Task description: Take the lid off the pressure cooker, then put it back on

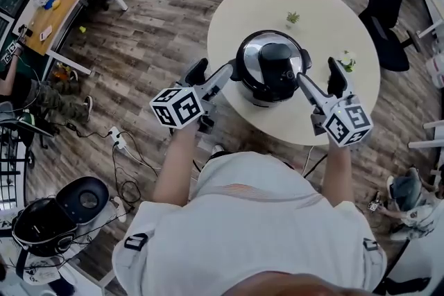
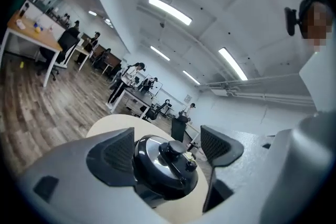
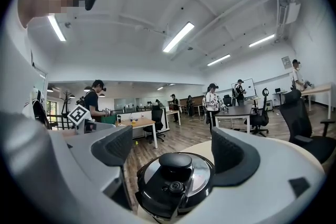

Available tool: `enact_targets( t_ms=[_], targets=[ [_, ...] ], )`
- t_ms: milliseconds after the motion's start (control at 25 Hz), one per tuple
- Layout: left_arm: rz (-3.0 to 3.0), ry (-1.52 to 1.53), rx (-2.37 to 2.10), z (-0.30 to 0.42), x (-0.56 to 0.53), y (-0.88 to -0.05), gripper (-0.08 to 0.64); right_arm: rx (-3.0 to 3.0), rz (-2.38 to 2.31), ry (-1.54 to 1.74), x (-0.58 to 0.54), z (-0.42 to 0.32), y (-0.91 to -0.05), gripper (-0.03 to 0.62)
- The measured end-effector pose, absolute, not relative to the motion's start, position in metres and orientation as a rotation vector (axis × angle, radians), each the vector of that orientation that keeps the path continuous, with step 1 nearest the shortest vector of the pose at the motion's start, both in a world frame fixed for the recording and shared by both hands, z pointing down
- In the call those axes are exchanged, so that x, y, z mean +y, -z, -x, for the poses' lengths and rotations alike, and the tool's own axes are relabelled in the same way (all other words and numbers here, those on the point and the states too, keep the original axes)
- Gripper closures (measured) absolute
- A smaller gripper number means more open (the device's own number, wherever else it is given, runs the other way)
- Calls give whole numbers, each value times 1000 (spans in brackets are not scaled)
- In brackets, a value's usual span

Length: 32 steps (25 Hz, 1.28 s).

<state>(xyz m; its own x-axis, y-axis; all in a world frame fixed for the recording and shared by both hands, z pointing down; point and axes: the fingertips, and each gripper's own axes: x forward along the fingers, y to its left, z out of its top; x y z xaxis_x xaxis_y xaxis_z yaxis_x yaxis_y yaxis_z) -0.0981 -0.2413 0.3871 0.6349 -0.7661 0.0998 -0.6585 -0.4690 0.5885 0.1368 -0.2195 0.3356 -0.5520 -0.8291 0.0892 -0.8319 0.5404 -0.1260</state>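
Two pairs of tongs, and both are released: the left tongs [image 2: 167, 148] and the right tongs [image 3: 173, 153] stand with jaws spread wide, pads pressing on nothing. The pressure cooker [image 1: 270, 73] sits on the round worktop [image 1: 326, 10], somewhat toward the person's side, with its lid [image 3: 152, 173] on top and seated flat as far as I can judge.

From the head view I have one tool on either side of the pot, each aimed inward at it, so each gripper view frames the lid between its own jaws. That mirrored arrangement makes sense to me: the lid looks broad and heavy, and a hold from both flanks should keep it from tipping as it comes up. Whether the inner jaw tips touch the pot's rim I cannot tell; they look just beside it. The black knob [image 3: 175, 161] at the lid's centre is free.

A small potted plant [image 1: 293, 16] and a small white item [image 1: 347, 61] stand on the worktop apart from the pot, out of my way.

My reading is that the lid is on and no grip is made; the next move calls for closing in on the lid's sides evenly
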Motion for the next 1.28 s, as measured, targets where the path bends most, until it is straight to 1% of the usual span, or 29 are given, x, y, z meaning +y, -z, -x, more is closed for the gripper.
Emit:
enact_targets(
  t_ms=[280,360,480,680,760,840,880,920,1040,1080,1200,1240,1280],
  targets=[
    [-1991,306,-959,103,-259,-474,183,-2720,-1429,-233,-225,-127,-346,144],
    [-1892,372,-869,100,-264,-496,183,-2724,-1427,-230,-225,-125,-344,144],
    [-1757,485,-776,101,-271,-521,183,-2724,-1410,-230,-225,-120,-344,144],
    [-1600,555,-673,91,-276,-564,184,-2714,-1396,-256,-223,-118,-352,144],
    [-1520,620,-594,85,-276,-570,197,-2711,-1394,-251,-222,-118,-352,144],
    [-1460,664,-537,80,-276,-572,228,-2709,-1398,-248,-222,-119,-353,144],
    [-1441,674,-524,78,-276,-574,269,-2707,-1400,-251,-222,-119,-354,144],
    [-1430,679,-516,77,-277,-575,293,-2705,-1402,-256,-222,-120,-354,144],
    [-1431,671,-488,71,-278,-573,298,-2697,-1403,-273,-219,-121,-356,144],
    [-1437,663,-483,68,-279,-571,314,-2695,-1403,-276,-219,-121,-357,144],
    [-1464,622,-496,61,-281,-573,412,-2694,-1407,-282,-218,-122,-360,144],
    [-1470,605,-512,61,-282,-576,432,-2693,-1408,-284,-218,-122,-361,144],
    [-1474,588,-529,61,-282,-578,473,-2690,-1408,-285,-217,-122,-362,144]
  ],
)
